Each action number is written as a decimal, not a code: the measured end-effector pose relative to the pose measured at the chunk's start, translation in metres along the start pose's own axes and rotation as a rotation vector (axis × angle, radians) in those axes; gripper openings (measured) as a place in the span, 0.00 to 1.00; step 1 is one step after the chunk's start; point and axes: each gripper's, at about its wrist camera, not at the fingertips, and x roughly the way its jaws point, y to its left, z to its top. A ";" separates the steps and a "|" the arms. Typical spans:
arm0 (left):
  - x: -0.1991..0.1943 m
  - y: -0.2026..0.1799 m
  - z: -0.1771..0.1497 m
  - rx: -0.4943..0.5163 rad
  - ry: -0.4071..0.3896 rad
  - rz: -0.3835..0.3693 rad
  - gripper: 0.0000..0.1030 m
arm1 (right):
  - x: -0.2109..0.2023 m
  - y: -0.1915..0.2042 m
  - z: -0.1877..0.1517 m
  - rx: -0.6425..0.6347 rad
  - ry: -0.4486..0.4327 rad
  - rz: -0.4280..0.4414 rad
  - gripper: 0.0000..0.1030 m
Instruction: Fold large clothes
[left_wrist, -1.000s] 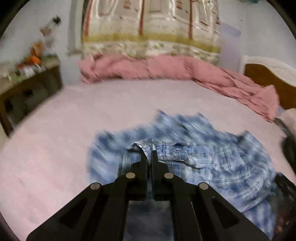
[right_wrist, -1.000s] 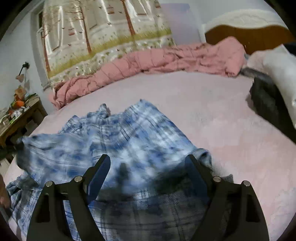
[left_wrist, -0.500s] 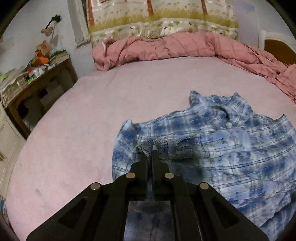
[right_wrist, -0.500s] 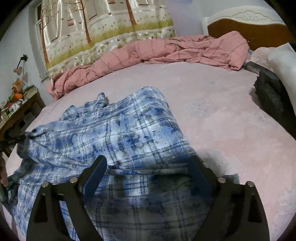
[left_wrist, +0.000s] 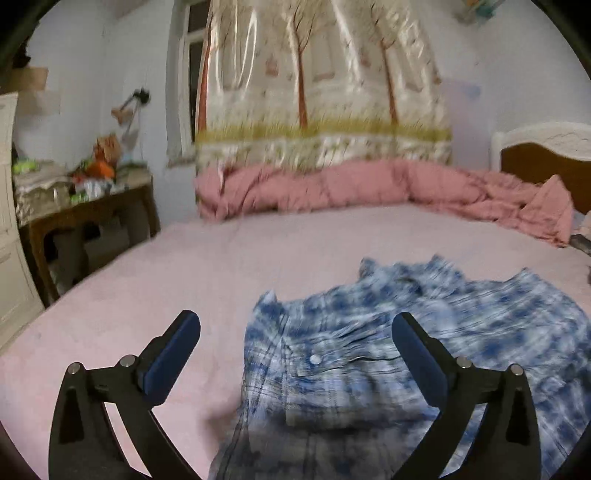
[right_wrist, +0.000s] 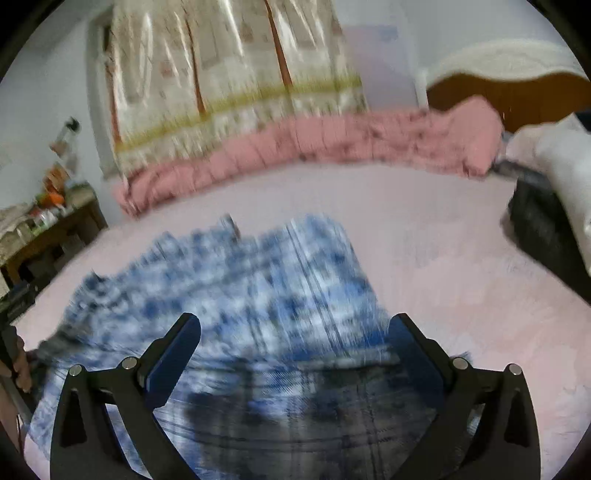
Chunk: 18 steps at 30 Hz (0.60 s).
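Plaid shirt (left_wrist: 388, 354): rumpled on pink bed (left_wrist: 184, 277), just ahead of both grippers; left gripper (left_wrist: 295, 354) and right gripper (right_wrist: 295, 354) spread wide, empty.

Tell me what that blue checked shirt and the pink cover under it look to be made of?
The blue checked shirt looks like thin woven cotton, matte: it creases and rumples softly, with stitched seams and a small pale button. The pink cover seems a plush, fleecy fabric, judging by its dull, slightly fuzzy surface, though blur leaves that open.
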 end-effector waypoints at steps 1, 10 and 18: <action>-0.009 0.000 0.000 -0.001 -0.021 -0.007 1.00 | -0.006 0.002 0.000 -0.006 -0.031 0.004 1.00; -0.078 0.006 -0.028 -0.018 -0.034 -0.107 1.00 | -0.033 0.005 -0.002 0.011 -0.059 0.163 1.00; -0.089 0.018 -0.068 -0.051 0.179 -0.143 1.00 | -0.067 0.014 -0.013 -0.200 0.005 0.005 1.00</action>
